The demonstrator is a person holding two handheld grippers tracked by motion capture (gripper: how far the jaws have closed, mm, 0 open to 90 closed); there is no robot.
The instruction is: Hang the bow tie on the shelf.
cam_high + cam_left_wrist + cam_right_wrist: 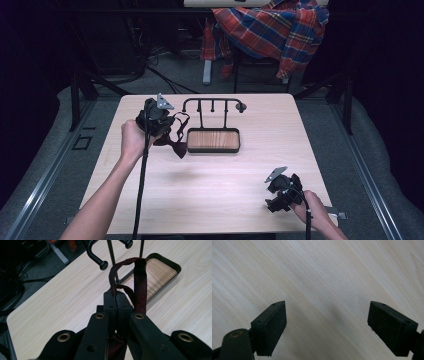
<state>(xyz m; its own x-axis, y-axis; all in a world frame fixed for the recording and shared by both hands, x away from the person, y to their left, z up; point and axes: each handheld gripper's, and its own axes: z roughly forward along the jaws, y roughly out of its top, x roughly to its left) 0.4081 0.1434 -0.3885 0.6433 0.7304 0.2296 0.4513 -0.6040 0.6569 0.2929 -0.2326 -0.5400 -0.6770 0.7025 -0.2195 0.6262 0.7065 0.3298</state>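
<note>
My left gripper point(167, 122) is raised over the table's back left, just left of a black hook stand point(212, 103) with a wood-lined tray base point(213, 140). Its jaws are shut on the strap point(140, 282) of a dark red bow tie point(175, 145), whose bow hangs below the gripper. In the left gripper view my left gripper point(116, 296) pinches the strap, which loops up in front of the stand's hooks point(103, 264). My right gripper point(272, 197) rests low at the table's front right, and in its own view my right gripper point(329, 320) is open over bare wood.
The light wooden table point(220, 185) has free surface in the middle and front. A plaid shirt point(275, 27) hangs on a chair behind the table. Cables trail from both grippers toward the front edge. Dark floor and metal frames surround the table.
</note>
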